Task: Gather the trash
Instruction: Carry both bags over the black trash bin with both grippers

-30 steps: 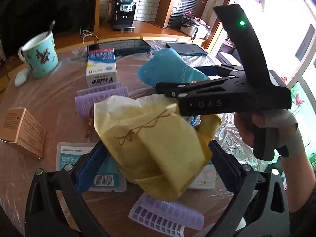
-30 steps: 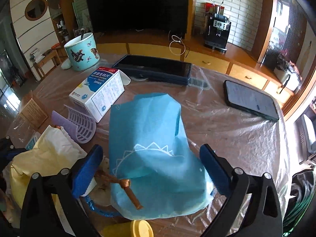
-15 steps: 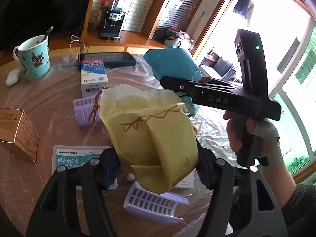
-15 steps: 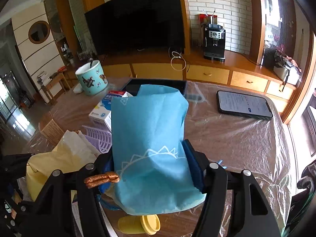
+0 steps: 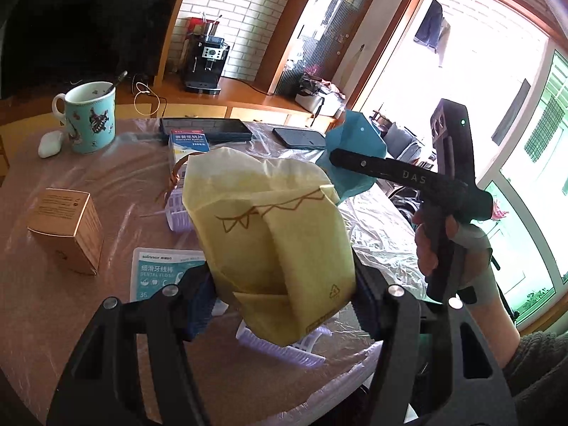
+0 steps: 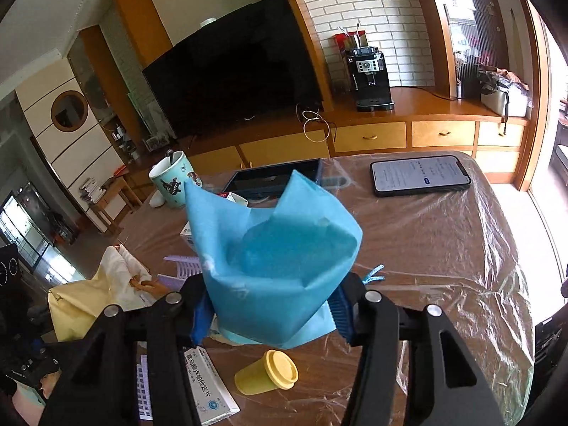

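A yellow paper-like bag (image 5: 269,220) stands upright between the pads of my left gripper (image 5: 284,284), which is shut on its lower part and holds it above the table. In the right wrist view my right gripper (image 6: 271,314) has a blue non-woven bag (image 6: 277,259) between its blue pads. Its jaws are closing, the pads press the bag's sides, and the bag is off the table. The left wrist view shows the blue bag (image 5: 351,142) beyond the yellow one, with a hand holding the right gripper's handle.
On the film-covered table (image 6: 443,248) lie a brown box (image 5: 67,227), a dental floss packet (image 5: 159,269), purple plastic trays (image 5: 284,349), a medicine box (image 5: 188,145), a mug (image 5: 90,117), a tablet (image 5: 206,129), a phone (image 6: 420,175) and a small yellow capped cup (image 6: 268,378).
Both grippers went from wide open around the bags to closed on them. Both bags have risen off the table and the views have tilted up.
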Motion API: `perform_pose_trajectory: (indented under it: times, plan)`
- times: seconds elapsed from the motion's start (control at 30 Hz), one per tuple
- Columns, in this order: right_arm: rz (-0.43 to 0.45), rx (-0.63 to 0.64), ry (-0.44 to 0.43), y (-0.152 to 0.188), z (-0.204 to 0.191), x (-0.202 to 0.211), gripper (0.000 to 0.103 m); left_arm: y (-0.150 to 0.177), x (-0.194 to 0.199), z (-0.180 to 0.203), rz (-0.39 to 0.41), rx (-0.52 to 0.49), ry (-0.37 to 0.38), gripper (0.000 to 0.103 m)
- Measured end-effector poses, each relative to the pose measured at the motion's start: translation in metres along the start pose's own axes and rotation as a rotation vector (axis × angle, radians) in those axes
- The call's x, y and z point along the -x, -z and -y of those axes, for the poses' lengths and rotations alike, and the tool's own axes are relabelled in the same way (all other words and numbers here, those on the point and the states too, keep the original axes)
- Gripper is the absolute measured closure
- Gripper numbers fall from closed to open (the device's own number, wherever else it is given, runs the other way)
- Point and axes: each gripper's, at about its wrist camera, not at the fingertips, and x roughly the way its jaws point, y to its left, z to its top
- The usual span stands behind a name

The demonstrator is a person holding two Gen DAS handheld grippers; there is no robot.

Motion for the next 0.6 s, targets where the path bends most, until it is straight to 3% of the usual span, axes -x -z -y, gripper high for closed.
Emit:
perform_pose_trajectory:
  times: [0.3,0.6]
  plan:
    - [0.061,0.026,-0.03,0.017,-0.014,0.041,0.051,0.01,0.027,-0.002,0.051,0.016,-0.021,0.038]
    - [0.037,0.097,-0.079,0.052,-0.048,0.074,0.051,0.024,0.052,0.009,0.075,-0.006,-0.036,0.038]
